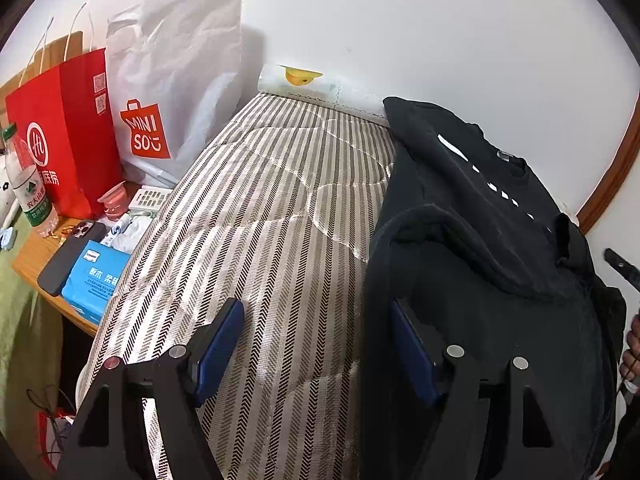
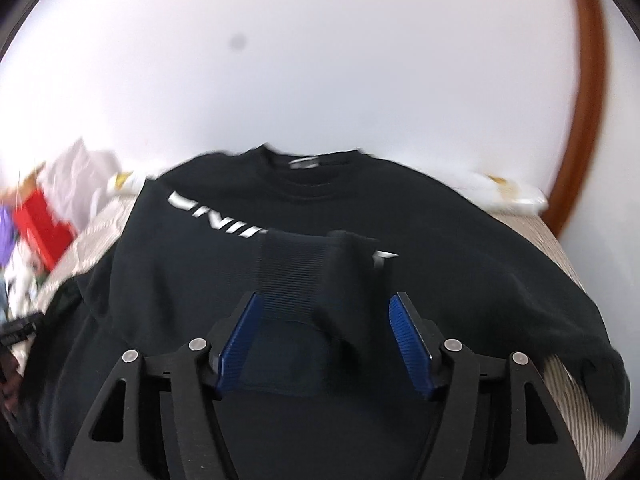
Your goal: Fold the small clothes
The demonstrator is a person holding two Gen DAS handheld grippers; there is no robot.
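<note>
Right wrist view: a black sweatshirt [image 2: 460, 280] lies spread over the striped mattress [image 2: 576, 396], neck toward the white wall, with blocky white lettering across the chest. One sleeve is folded in over the front; its ribbed cuff [image 2: 292, 276] sits over the middle of the print, the knit ridges clear against the smoother, matte jersey of the body. The picture is blurred at the edges. The right gripper [image 2: 324, 340] has its blue, finely grooved pads set wide apart on either side of the cuff; neither pad presses on the cloth and nothing is held.

In the left wrist view the sweatshirt [image 1: 480, 216] lies along the right side of the bed, soft and rumpled, with a folded ridge across its middle. The left gripper [image 1: 316, 352] is likewise spread wide and empty, one pad over the bare mattress [image 1: 260, 208], the other over the garment's edge. The mattress cover is quilted, with beige and dark herringbone stripes. Beside the bed a wooden side table [image 1: 36, 260] carries a red paper bag [image 1: 68, 128], a crinkled white paper bag [image 1: 176, 80], a plastic water bottle [image 1: 28, 184], a dark phone [image 1: 68, 256] and a blue tissue pack [image 1: 96, 280].
</note>
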